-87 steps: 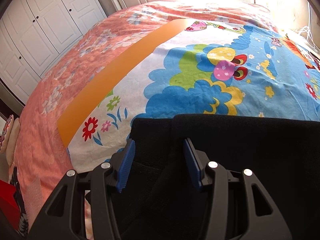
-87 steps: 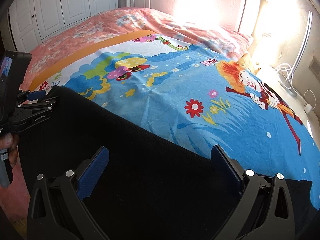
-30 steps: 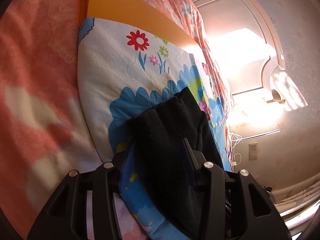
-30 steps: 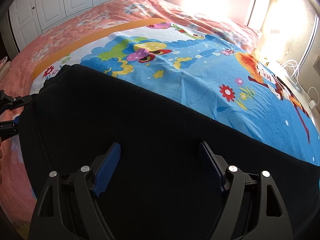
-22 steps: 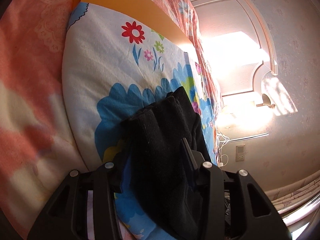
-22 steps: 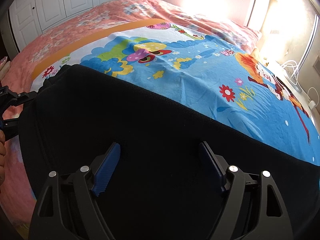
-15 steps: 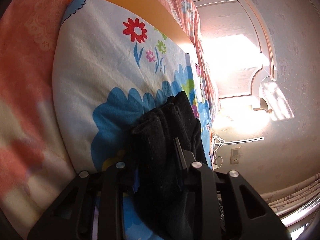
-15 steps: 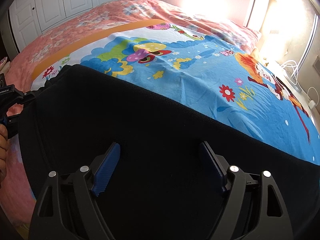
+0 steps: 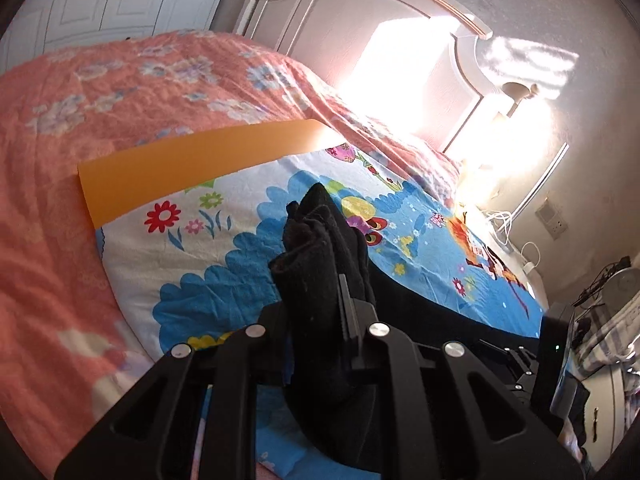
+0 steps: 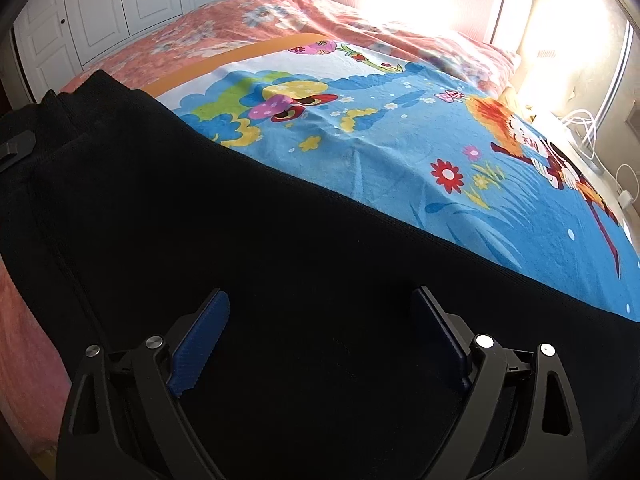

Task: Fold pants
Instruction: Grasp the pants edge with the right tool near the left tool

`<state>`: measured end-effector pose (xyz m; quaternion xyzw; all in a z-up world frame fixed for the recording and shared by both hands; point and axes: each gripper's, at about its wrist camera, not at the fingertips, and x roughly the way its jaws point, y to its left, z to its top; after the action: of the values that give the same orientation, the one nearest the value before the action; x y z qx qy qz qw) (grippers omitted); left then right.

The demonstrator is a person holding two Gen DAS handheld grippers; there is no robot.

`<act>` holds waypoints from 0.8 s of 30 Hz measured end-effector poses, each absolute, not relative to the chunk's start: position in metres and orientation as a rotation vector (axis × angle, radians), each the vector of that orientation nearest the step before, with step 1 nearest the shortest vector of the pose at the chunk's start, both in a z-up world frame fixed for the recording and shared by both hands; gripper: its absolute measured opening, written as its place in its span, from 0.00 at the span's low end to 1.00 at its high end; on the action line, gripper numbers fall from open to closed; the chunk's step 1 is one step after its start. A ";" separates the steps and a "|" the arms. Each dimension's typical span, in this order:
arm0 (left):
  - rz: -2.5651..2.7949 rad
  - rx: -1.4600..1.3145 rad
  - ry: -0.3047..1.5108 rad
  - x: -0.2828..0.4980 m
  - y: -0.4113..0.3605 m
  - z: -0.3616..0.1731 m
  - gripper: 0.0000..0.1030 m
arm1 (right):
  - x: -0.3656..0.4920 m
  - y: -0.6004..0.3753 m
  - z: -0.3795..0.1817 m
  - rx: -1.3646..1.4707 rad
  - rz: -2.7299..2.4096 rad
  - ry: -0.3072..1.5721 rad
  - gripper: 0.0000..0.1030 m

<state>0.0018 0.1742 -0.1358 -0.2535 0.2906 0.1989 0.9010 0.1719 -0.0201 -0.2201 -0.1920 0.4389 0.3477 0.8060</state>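
My left gripper (image 9: 320, 304), jaws just closing, pinches a bunched end of the black knit pants (image 10: 280, 248) and holds it raised off the bed's cartoon-printed blue sheet (image 10: 400, 152). My right gripper (image 10: 320, 340), jaws just spreading wide, hovers over the garment's flat middle, gripping nothing. The pants stretch lengthwise from left gripper to right, so the fold runs along that line. The far leg ends are cut off, and black on black hides the seams.

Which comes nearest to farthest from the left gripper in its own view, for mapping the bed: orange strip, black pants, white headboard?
1. Black pants, pinched in the left gripper.
2. Orange strip, upper left.
3. White headboard, top.
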 end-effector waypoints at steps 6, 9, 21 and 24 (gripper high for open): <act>0.403 0.006 0.594 0.024 0.048 -0.114 0.16 | 0.197 -0.078 -0.214 -0.078 0.794 1.093 0.86; 0.325 0.180 0.641 0.044 -0.011 -0.138 0.16 | 0.210 -0.104 -0.216 0.097 0.845 1.174 0.86; 0.336 0.154 0.767 0.065 -0.018 -0.157 0.16 | 0.228 -0.093 -0.220 0.450 1.108 1.395 0.87; 0.345 0.149 0.761 0.062 -0.013 -0.154 0.16 | 0.228 -0.085 -0.219 0.510 1.157 1.423 0.87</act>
<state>0.0623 -0.0132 -0.1535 0.0724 0.3694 0.1676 0.9112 0.2281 -0.0848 -0.2189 0.2182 0.6087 0.4952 0.5802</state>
